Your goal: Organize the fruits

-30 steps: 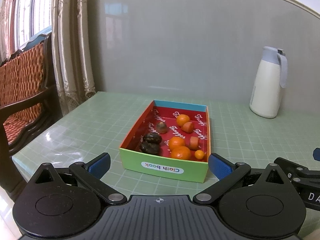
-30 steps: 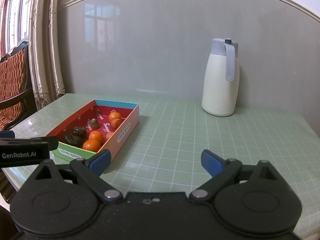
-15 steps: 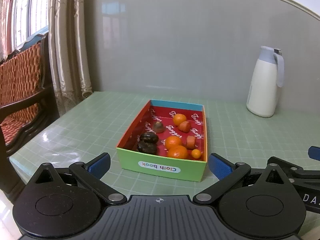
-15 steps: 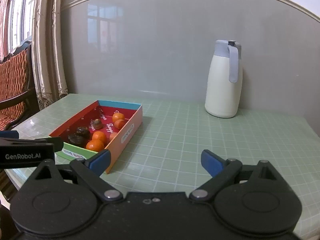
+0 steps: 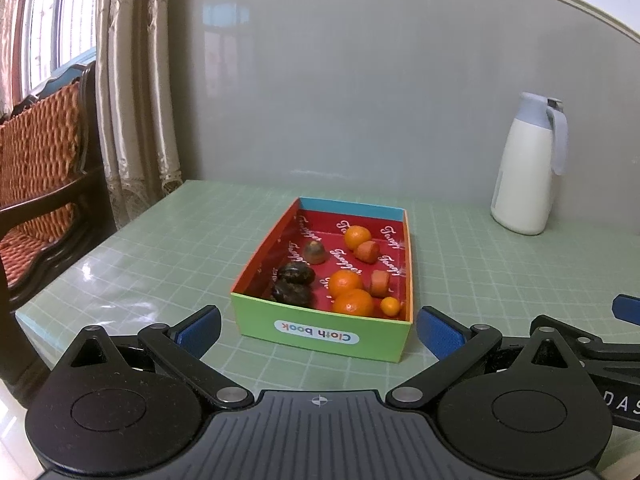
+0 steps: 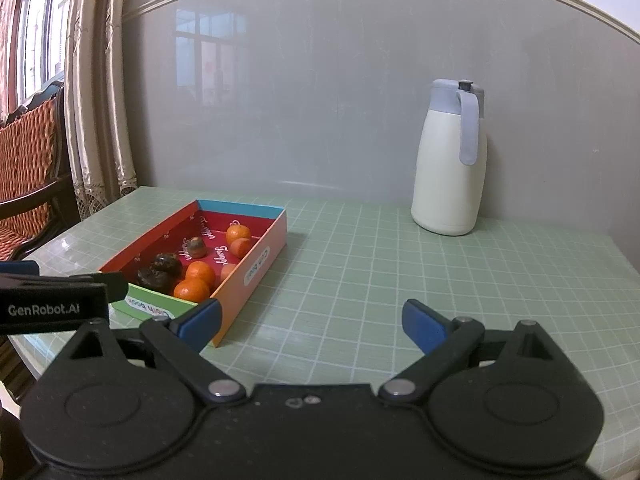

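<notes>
Left wrist view: the left tool (image 5: 318, 326) hangs wide open and empty just short of the box (image 5: 324, 330), which sits on the green surface (image 5: 160, 264). Inside it, dark fruits (image 5: 294, 280) lie along the left and oranges (image 5: 348, 292) with smaller orange pieces along the right.

Right wrist view: the right tool (image 6: 311, 316) is likewise spread wide, holding nothing, over bare surface beside the box, with a jug (image 6: 450, 168) beyond. All fruit lies in the box, roughly grouped by colour; this fits either sorting finished or rearranging ahead, so no step is settled.
</notes>
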Available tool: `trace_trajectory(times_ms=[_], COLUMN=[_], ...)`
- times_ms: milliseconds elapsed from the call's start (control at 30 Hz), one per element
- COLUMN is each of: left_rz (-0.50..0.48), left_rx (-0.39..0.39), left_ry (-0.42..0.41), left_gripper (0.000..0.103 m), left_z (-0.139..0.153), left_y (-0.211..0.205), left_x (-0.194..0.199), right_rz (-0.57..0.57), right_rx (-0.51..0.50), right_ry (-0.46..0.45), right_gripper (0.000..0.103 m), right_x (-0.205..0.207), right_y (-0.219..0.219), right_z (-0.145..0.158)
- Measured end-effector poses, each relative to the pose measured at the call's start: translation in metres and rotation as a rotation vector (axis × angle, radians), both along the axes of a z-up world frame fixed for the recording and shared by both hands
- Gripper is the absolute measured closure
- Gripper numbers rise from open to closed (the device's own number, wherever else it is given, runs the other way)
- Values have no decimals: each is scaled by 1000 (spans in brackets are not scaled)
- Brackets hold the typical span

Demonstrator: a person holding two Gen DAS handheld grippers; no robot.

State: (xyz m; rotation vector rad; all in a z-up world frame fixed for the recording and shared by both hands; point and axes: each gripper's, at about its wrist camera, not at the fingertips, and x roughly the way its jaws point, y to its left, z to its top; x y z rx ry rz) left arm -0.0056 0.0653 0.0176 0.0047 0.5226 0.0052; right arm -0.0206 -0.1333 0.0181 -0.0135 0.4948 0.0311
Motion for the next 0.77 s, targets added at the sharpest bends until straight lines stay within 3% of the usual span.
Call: trace_trajectory(times_ms=[533,767], left_rz=[7,-3], left_rx=[10,39], left_ry=[12,-34], left_gripper=[0,0], left_z=[-3,-2], left_y=[0,-3], left_x=[3,-1], right_rz=[3,3], right_rx=[-2,-1], right_ry=[0,-1], right_gripper=[6,6], right_x=[0,1], right_y=[1,2], right_z=[-2,-2])
